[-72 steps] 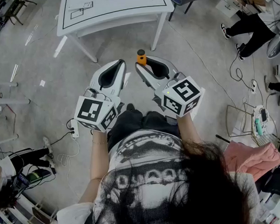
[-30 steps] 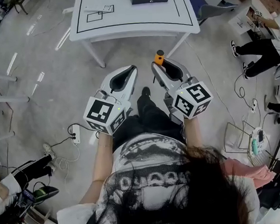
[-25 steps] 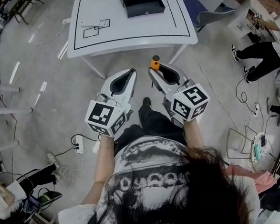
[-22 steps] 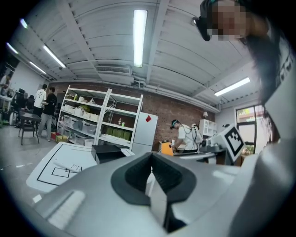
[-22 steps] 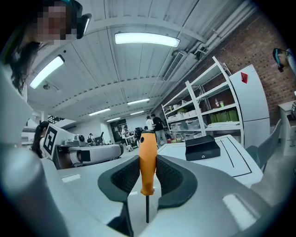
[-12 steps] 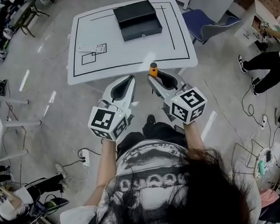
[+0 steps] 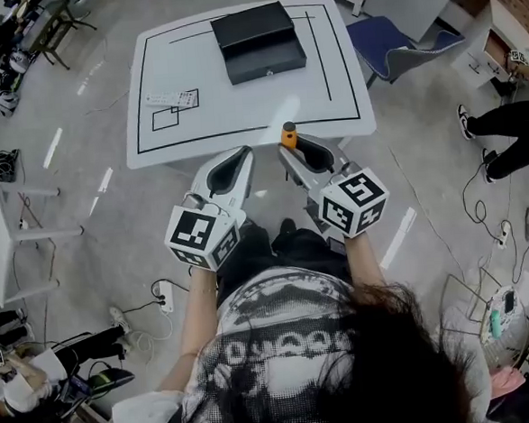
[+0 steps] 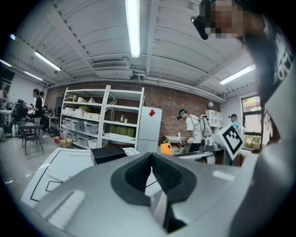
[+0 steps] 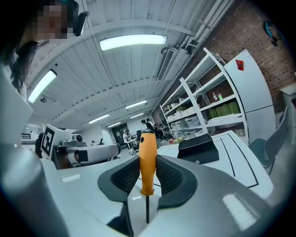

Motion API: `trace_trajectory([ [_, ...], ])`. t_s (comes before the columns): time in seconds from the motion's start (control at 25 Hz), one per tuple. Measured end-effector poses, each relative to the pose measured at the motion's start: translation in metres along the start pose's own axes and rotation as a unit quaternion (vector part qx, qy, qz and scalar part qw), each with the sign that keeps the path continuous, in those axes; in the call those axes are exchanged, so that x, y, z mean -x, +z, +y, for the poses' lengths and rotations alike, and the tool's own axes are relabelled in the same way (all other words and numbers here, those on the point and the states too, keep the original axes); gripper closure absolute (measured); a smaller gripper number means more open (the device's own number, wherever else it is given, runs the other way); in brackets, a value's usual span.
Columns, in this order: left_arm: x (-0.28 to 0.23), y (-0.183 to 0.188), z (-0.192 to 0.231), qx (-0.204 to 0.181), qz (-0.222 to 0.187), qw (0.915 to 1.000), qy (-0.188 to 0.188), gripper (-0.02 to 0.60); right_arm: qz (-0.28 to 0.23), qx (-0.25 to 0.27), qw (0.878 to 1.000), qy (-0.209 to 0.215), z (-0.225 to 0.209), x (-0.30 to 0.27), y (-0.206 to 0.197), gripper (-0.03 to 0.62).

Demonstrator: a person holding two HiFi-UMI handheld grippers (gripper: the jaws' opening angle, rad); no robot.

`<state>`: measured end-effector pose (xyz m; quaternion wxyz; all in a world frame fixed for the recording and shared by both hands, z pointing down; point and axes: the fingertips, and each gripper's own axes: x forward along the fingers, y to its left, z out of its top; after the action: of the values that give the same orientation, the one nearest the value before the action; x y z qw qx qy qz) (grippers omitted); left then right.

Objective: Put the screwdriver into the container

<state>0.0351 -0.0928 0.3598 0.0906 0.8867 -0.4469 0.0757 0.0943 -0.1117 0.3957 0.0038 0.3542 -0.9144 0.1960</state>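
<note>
My right gripper point(image 7: 289, 146) point(image 9: 148, 173) is shut on a screwdriver point(image 9: 147, 162) with an orange handle; the handle point(image 7: 288, 134) stands upright between the pads and its thin dark shaft points down toward the camera. My left gripper point(image 7: 239, 154) point(image 8: 150, 159) is shut with nothing in it, held beside the right one. Both hover just short of the near edge of a white table point(image 7: 239, 99). The container, a black open box point(image 7: 257, 40) point(image 9: 199, 149) point(image 8: 108, 154), sits at the table's far side.
The table carries black outline markings and a small remote-like object point(image 7: 168, 99) at its left. A blue chair point(image 7: 396, 48) stands at the right of the table. Cables and a power strip point(image 7: 165, 296) lie on the floor. People point(image 7: 508, 135) stand at the right.
The view has come up to the table: the table and black box have slid from the frame's top edge toward the middle. Both grippers keep their pose, the screwdriver still gripped.
</note>
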Motion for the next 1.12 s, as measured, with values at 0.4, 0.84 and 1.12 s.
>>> trace_trajectory([
  [0.4,-0.015,-0.002,0.032,0.000,0.005,0.9999,-0.009,0.581,0.003,-0.005,1.000,-0.021,-0.018,-0.024,0.001,0.487],
  [0.84,-0.062,0.018,0.111,-0.017,-0.003,0.9982,-0.057,0.581,0.013,-0.006,0.998,-0.056,-0.046,-0.105,0.020,0.487],
  [1.12,-0.090,0.023,0.164,-0.013,0.004,0.9963,-0.085,0.581,0.024,-0.004,0.997,-0.075,-0.064,-0.165,0.029,0.487],
])
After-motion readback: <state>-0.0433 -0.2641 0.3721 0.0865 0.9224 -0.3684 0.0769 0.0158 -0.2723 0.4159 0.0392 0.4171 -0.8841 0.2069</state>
